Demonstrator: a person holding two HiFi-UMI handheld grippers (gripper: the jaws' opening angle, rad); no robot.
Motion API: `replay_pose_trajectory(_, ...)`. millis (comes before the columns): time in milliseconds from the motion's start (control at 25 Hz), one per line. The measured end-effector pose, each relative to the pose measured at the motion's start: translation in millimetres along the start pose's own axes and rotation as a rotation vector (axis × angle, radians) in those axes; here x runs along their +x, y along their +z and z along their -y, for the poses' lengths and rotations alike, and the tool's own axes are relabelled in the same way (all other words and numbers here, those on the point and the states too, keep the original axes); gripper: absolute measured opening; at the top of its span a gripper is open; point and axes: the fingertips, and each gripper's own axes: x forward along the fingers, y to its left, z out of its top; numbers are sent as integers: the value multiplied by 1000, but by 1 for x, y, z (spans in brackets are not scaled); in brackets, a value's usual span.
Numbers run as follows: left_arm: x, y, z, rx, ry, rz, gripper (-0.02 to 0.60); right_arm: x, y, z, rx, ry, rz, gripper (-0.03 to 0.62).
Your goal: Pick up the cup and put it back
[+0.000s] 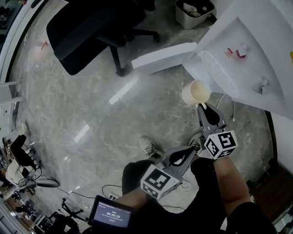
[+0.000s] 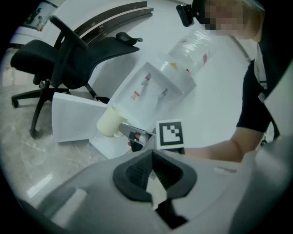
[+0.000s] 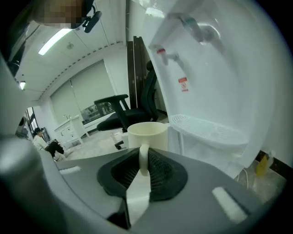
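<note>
Cup (image 1: pixel 196 93) hangs in the air above the floor (image 1: pixel 91 114), just beside the tray (image 1: pixel 215 68) of the dispenser (image 1: pixel 249 55), carried by its handle (image 3: pixel 143 160). Grey marbled floor fills most of the head view. White dispenser stands at the upper right, its grille tray jutting towards the cup. Black chair (image 1: pixel 91 27) sits at the top left, and a bin (image 1: pixel 194 11) of rubbish shows at the top edge. Right gripper (image 1: pixel 204 107) is clamped on the handle, a pad pressing each side, cup mouth up. Left gripper (image 1: pixel 190 150) sits just beside it, lower in the head view, jaws together with nothing between them
</note>
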Motion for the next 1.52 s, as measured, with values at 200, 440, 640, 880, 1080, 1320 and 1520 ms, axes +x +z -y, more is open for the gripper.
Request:
replay_pose_trajectory(200, 68, -55, -39, -18, -92, 1, 5, 75, -81, 101, 45, -140, -25, 49)
replay_pose_trajectory(440, 112, -71, -107, 169, -113, 88, 5, 151, -110, 194, -6, -296, 46, 49)
replay_pose_trajectory(640, 122, -85, -121, 187, -158, 53, 5, 176, -128, 255, 28, -427, 56, 51)
replay_pose_trajectory(880, 122, -79, -136, 198, -174, 63, 5, 195, -147, 295, 120, -527, 54, 51)
replay_pose_trajectory(1080, 120, -83, -134, 188, -177, 54, 5, 194, -157, 306, 102, -541, 24, 51)
replay_pose_trajectory(1320, 118, -79, -134, 158, -175, 66, 5, 201, -155, 314, 35, -547, 19, 51)
replay_pose_trajectory(1520, 119, -92, -128, 161, -186, 26, 5, 203, -157, 316, 33, -544, 9, 56)
